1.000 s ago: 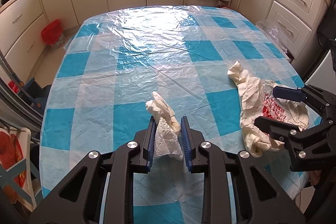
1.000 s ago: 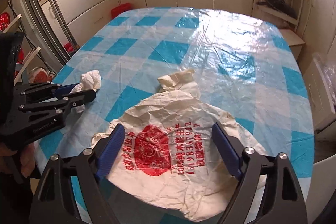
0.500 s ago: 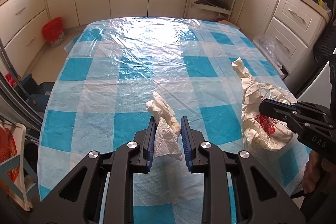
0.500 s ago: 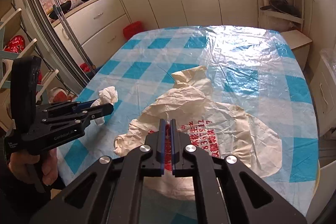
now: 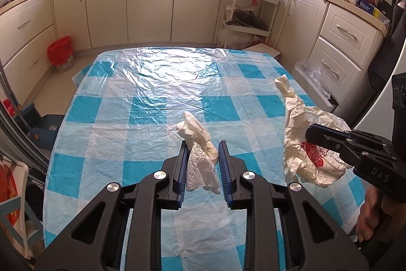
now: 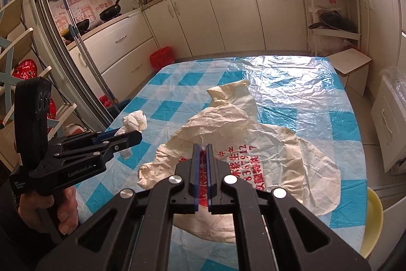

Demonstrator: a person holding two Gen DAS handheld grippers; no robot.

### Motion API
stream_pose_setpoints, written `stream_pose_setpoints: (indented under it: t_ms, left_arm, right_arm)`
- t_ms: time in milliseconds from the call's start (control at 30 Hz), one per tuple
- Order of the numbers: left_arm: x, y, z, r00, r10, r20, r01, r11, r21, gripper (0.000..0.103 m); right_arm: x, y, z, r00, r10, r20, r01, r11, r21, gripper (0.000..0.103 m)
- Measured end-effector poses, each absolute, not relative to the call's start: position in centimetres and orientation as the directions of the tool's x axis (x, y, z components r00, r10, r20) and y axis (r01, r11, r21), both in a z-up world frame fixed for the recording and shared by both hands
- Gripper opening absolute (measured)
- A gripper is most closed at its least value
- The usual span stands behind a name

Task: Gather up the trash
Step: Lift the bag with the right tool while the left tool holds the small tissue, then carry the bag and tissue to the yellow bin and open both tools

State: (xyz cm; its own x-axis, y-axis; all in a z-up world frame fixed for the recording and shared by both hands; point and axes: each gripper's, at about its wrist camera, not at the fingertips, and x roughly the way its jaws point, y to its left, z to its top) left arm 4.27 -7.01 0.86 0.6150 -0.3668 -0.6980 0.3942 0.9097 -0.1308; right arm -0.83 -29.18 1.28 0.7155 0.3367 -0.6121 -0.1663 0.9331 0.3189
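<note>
The left gripper [image 5: 202, 144] clamps a crumpled white paper towel [image 5: 200, 164], lifted above the blue-and-white checked plastic tablecloth [image 5: 152, 103]. The right gripper [image 6: 202, 146] is pinched on a wrinkled cream plastic bag with red print [image 6: 253, 144], its edge seemingly raised.

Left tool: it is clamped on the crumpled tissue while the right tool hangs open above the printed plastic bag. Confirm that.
Not quite. The left tool is clamped on the crumpled tissue, but the right tool is not open: the right wrist view shows its blue pads closed, pinching the printed plastic bag. The left wrist view shows the bag gathered up at that tool.
</note>
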Motion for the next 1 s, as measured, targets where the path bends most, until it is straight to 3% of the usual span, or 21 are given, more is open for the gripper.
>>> stream_pose_setpoints:
  t_ms: [800,1000]
  left_arm:
    - [3.3,-10.4,1.5,0.619,-0.375,-0.690,0.442,0.892,-0.089,0.022]
    - [2.9,-12.5,2.3,0.602,-0.423,-0.678,0.485,0.867,-0.110,0.022]
  right_arm:
    - [-2.1,-31.7,1.4,0.733,0.306,-0.608,-0.120,0.937,0.327,0.005]
    - [-2.7,-35.1,1.0,0.751,0.233,-0.618,-0.025,0.945,0.326,0.005]
